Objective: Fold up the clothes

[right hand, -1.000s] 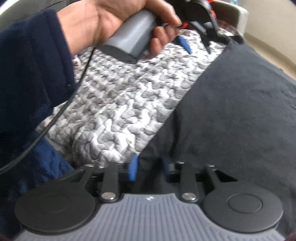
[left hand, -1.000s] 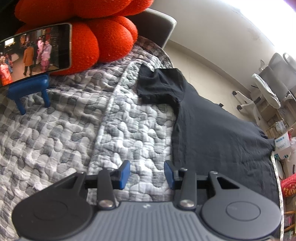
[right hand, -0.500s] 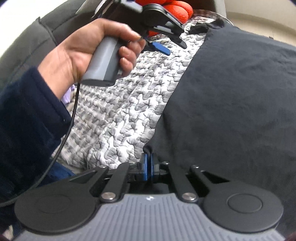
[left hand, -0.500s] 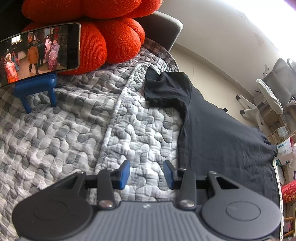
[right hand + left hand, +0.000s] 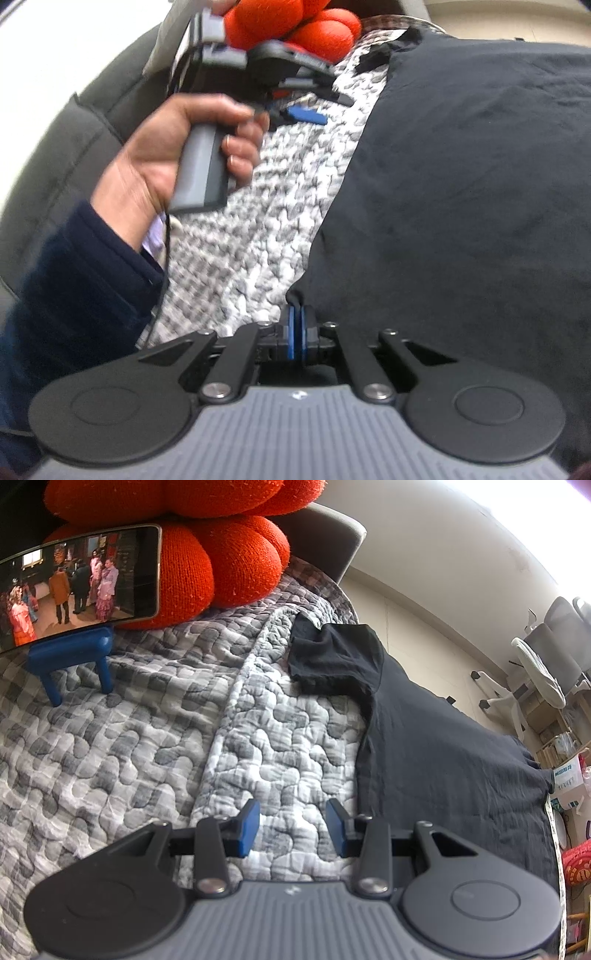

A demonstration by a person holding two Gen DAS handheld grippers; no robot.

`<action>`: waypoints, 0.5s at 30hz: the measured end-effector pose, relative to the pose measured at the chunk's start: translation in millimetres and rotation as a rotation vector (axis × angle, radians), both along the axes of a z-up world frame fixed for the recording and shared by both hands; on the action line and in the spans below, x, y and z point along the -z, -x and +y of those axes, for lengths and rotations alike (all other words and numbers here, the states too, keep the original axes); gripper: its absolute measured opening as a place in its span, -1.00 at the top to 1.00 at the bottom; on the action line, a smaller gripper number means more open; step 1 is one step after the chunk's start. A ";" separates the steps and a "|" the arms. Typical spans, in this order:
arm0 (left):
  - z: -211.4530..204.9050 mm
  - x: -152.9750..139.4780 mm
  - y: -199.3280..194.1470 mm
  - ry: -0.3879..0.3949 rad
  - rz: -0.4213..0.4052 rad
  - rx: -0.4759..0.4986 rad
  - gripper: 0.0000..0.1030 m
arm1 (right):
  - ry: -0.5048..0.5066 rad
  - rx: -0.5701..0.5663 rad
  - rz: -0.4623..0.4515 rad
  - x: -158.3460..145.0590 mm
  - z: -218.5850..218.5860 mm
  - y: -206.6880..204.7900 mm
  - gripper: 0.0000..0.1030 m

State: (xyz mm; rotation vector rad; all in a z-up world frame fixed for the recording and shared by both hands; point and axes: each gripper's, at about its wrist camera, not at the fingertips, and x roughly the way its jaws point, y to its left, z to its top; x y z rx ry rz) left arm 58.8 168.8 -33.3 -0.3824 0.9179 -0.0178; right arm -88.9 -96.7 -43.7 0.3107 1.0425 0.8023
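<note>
Honestly, my right gripper (image 5: 295, 332) clamps only the shirt (image 5: 461, 184) corner; a tug could slip it while my left gripper (image 5: 291, 827) gapes empty beside the shirt

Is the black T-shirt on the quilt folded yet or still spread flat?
Mostly spread. The black T-shirt lies flat across the quilt, only its sleeve doubled over. The right gripper pinches its near edge.
</note>
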 end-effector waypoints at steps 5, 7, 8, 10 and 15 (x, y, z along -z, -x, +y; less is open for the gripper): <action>0.3 0.7 -0.8 0.010 -0.002 -0.001 0.24 | -0.034 0.019 0.035 3.1 -9.2 -3.4 0.92; 0.7 1.2 -1.1 0.016 -0.002 -0.003 0.24 | -0.042 0.004 0.043 4.5 -8.5 -2.3 0.92; 0.7 1.2 -1.4 0.017 -0.002 -0.003 0.24 | -0.034 -0.008 0.037 4.6 -7.0 -1.0 0.92; 0.6 1.3 -2.0 0.019 -0.002 -0.003 0.24 | -0.014 -0.037 0.025 5.2 -2.4 2.4 0.90; -2.0 1.6 -3.1 0.011 -0.002 0.003 0.23 | 0.074 -0.104 -0.012 10.8 19.3 10.5 0.88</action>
